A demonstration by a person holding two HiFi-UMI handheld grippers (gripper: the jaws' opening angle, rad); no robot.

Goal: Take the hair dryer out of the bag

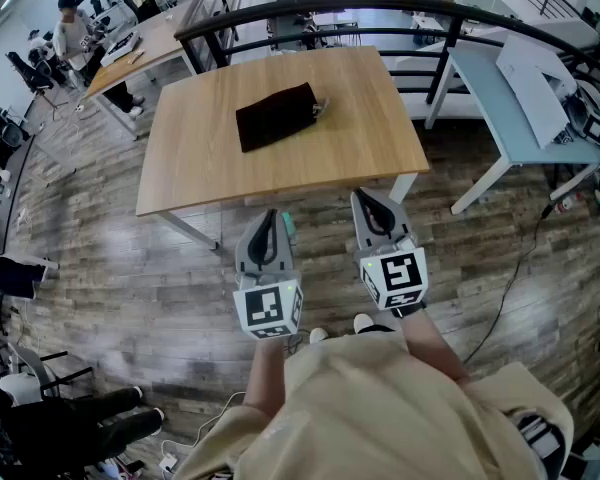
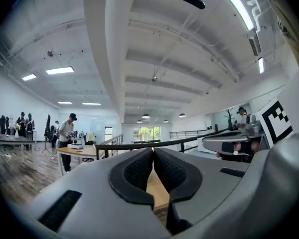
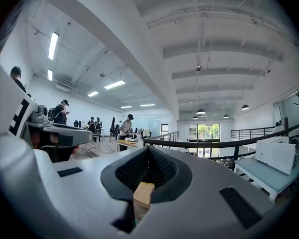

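Black bag (image 1: 277,116) lying mid-table (image 1: 180,173), hair dryer likely sitting inside, unseen. Left gripper (image 1: 268,218) and right gripper (image 1: 371,202) hovering short of near edge, jaws closed, gripping nothing. Doing it well means opening jaws before reaching, then pinning bag with one and drawing dryer out with other.

Left tool (image 2: 153,156) jaws pressed together, empty; wooden tabletop (image 2: 157,193) sliver below, black railing (image 2: 139,144) beyond.

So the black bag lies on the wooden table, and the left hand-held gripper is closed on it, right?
No. The black bag lies on the wooden table, but the left hand-held gripper is closed on nothing, apart from the bag, as the head view shows.
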